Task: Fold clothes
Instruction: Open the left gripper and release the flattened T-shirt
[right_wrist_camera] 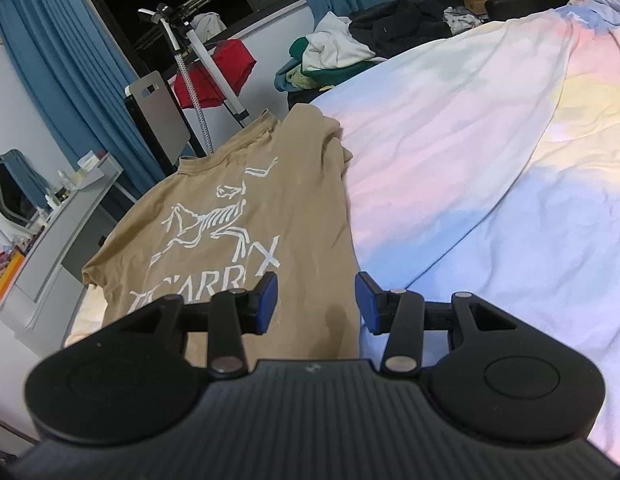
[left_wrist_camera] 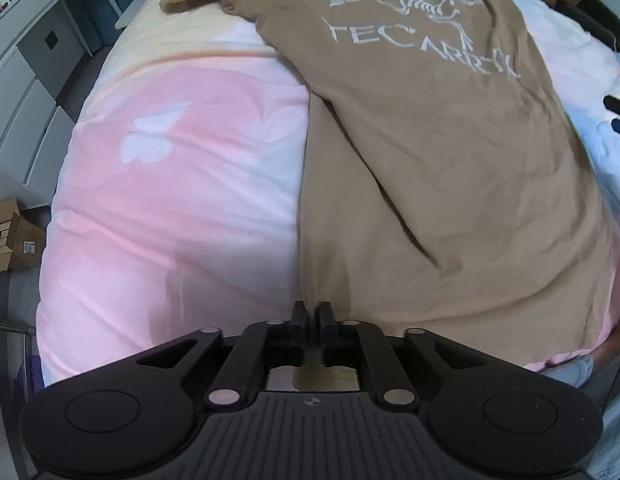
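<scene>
My left claw [left_wrist_camera: 312,314] is clenched on the near hem corner of the tan shirt [left_wrist_camera: 430,152], low in the frame's centre. My right claw [right_wrist_camera: 316,298] is released, fingers spread above the shirt's edge. The shirt lies flat on the pastel bedcover [left_wrist_camera: 181,184], white print facing up, filling the frame's right.

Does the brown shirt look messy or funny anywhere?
A little. The brown shirt lies flat with its logo up, but its far sleeve is bunched up. The left claw pinches the hem; the right claw is open.
</scene>
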`<state>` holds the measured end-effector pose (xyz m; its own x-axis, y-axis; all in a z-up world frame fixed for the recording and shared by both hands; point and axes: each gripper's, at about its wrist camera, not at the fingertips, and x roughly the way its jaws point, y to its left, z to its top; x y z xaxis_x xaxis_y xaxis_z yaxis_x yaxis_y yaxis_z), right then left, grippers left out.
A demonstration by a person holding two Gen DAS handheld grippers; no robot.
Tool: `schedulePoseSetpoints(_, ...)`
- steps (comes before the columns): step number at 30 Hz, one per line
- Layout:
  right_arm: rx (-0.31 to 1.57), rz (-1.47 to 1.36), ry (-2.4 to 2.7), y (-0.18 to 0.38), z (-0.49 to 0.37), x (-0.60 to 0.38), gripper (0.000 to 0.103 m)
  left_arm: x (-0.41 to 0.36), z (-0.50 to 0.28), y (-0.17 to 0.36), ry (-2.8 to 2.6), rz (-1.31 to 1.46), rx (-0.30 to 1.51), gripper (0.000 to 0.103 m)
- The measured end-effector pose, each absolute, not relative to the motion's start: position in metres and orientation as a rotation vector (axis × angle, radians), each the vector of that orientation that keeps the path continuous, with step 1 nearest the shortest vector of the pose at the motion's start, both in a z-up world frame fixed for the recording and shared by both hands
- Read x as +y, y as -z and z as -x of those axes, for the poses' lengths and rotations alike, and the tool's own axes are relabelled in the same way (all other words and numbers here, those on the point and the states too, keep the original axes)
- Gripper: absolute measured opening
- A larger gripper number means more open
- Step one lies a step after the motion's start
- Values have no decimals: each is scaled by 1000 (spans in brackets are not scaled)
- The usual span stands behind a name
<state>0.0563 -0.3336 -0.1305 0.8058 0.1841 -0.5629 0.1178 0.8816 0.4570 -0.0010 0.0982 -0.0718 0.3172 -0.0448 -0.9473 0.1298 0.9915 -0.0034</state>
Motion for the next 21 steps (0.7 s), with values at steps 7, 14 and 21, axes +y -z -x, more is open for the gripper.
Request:
schedulePoseSetpoints(7,621,-508,-68,127,-55,-330,47,90,17,16,99,-87,1020,64)
schedulePoseSetpoints(14,588,-528,-95,124,-54,-327,47,41,0,-13,133,0,809,81)
schedulePoseSetpoints(21,578,-672,-90,132,-54,-347,47,-19,-63,15,181,45,750,81)
